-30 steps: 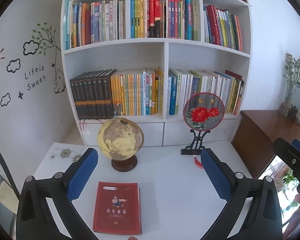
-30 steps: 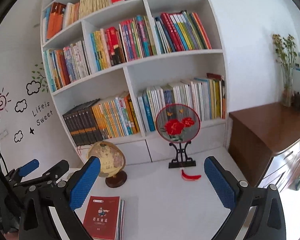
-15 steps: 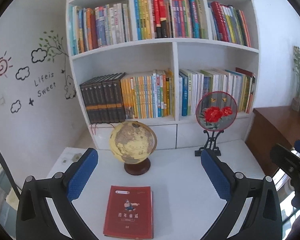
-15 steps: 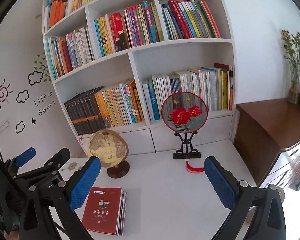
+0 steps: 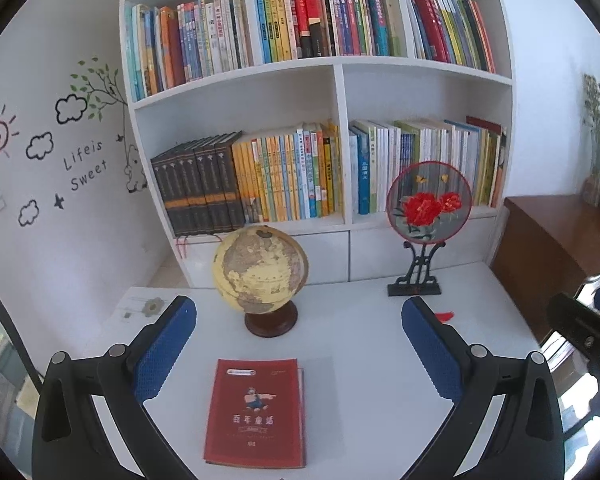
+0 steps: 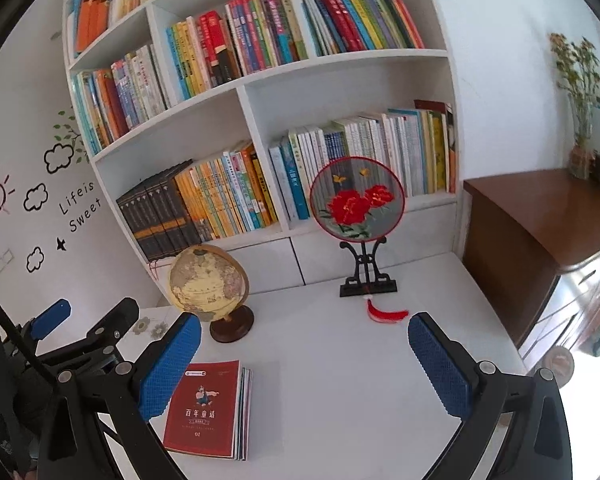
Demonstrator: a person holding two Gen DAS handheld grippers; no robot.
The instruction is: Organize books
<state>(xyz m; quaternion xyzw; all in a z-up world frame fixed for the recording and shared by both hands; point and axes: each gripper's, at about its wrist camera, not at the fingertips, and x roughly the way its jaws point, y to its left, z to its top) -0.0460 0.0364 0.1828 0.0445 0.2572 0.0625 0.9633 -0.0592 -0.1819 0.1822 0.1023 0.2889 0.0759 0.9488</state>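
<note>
1. Both sets of tongs have drawn back and lifted over the past second, so more of the counter (image 5: 360, 344) and of the red book (image 5: 256, 412) now shows below them; the book itself has not shifted.
2. Left tongs (image 5: 296, 344) hang spread wide and empty, the red book flat on the counter directly beneath the gap between their blue pads. Right tongs (image 6: 304, 364) are likewise released and hold nothing, with the book lying under and just inside their left pad.
3. Seen from the right wrist, several thinner volumes sit under the red cover, edges fanned out on the side nearer the right tongs.
4. Step in hand, as a judgement: lining up over the loose stack. That fits either books waiting to be shelved or books just set down, so no single next move is settled. Any lift would need a grip across the whole stack, or the lower volumes could slide out.
5. Ahead of the left tongs stands a globe (image 5: 262, 276); ahead of the right, a round embroidered fan on a stand (image 6: 358, 200) with a red tassel (image 6: 384, 314) trailing on the counter.
6. Beyond both, the bookshelf (image 5: 342, 92) rows look tightly packed; open counter lies between the right tongs' pads, its right edge meeting a wooden cabinet (image 6: 540, 224).
</note>
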